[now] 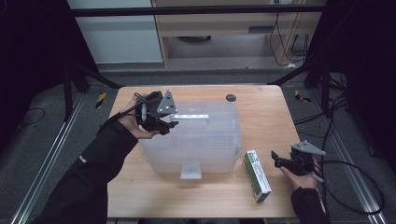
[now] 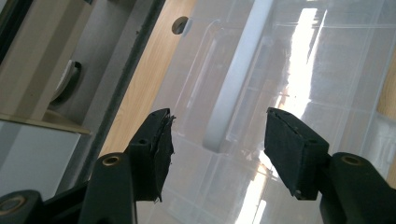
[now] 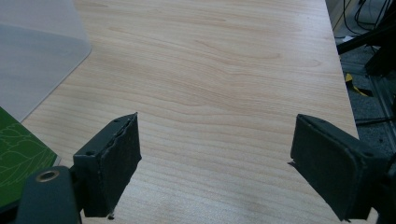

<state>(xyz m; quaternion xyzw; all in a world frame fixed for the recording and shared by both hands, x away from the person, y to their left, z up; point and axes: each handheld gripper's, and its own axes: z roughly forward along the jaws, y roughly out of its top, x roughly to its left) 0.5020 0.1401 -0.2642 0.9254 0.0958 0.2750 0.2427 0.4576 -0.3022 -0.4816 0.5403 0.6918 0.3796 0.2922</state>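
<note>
A clear plastic storage box (image 1: 205, 140) with its lid on stands in the middle of the wooden table (image 1: 261, 112). A white handle (image 1: 191, 116) runs along the top of the lid. My left gripper (image 1: 169, 122) hovers over the lid's left end, open. In the left gripper view its jaws (image 2: 219, 126) frame the near end of the handle (image 2: 233, 79) without touching it. My right gripper (image 1: 276, 158) rests low at the table's right front, open, with bare wood between its jaws (image 3: 217, 135). A green and white carton (image 1: 256, 175) lies flat between it and the box.
A white latch (image 1: 190, 170) hangs on the box's front wall. A dark round grommet (image 1: 230, 97) sits in the tabletop behind the box. The carton's green edge (image 3: 18, 158) and the box's corner (image 3: 32, 60) lie left of the right jaws. Cables trail off the table's right side.
</note>
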